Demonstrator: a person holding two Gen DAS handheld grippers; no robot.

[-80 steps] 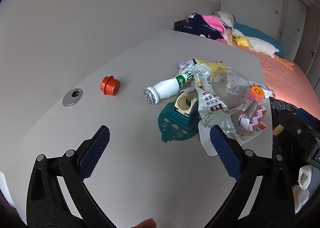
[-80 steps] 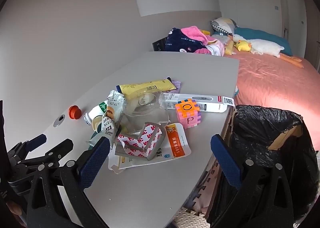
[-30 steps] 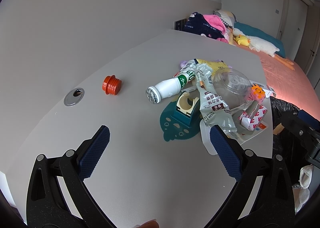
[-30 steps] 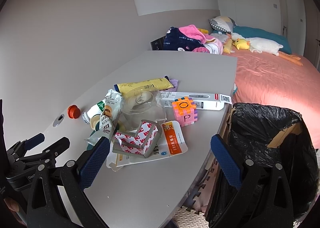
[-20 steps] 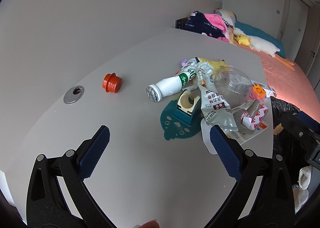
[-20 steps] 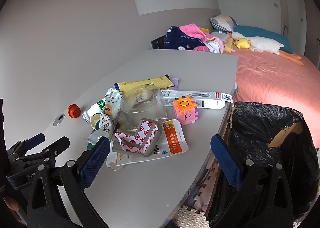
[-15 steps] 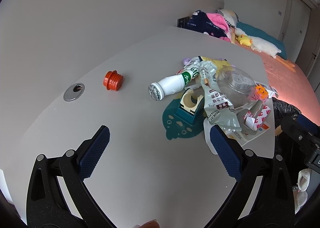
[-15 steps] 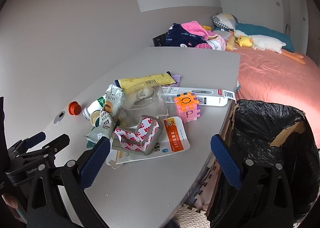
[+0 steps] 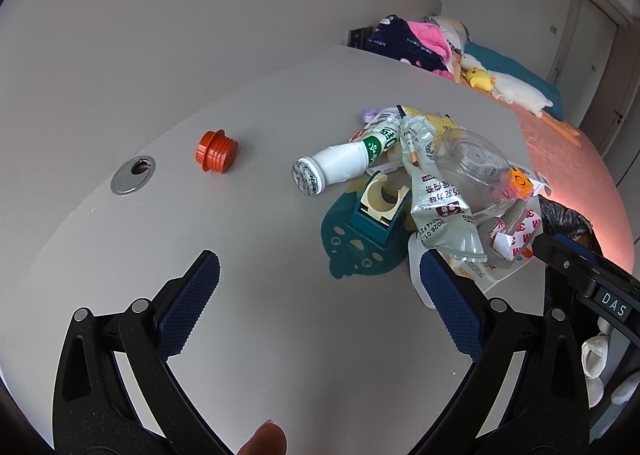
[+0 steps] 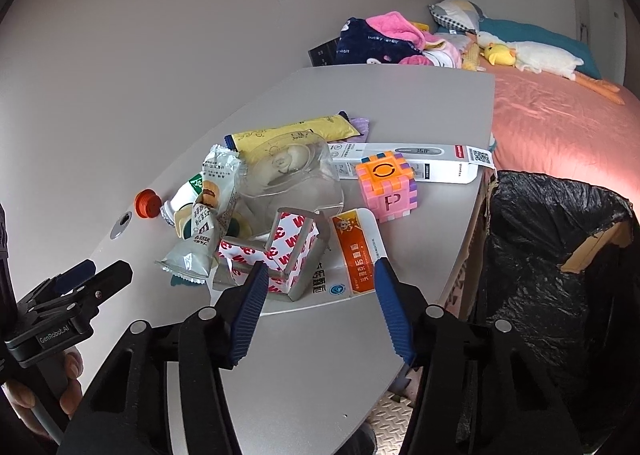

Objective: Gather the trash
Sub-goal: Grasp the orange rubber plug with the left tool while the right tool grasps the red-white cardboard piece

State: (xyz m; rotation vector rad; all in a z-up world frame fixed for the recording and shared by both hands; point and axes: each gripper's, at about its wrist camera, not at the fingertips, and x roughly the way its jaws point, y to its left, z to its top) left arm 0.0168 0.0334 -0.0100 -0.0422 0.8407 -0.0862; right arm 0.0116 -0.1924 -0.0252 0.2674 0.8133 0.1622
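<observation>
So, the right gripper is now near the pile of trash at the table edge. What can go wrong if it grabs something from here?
The right gripper, open, points at the red-and-white carton, which overlaps the flat orange card, so both may lift together. The pile is tangled: pulling could drag the snack wrapper or clear plastic lid. The foam cube is probably not trash and sits close to the table edge beside the black trash bag.

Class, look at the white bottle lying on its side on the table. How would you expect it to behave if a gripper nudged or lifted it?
The white bottle lies on its round side, so a nudge would probably roll it. Its smooth body may slip between jaws. It leans against the wrapper pile, which a lift might disturb.
</observation>
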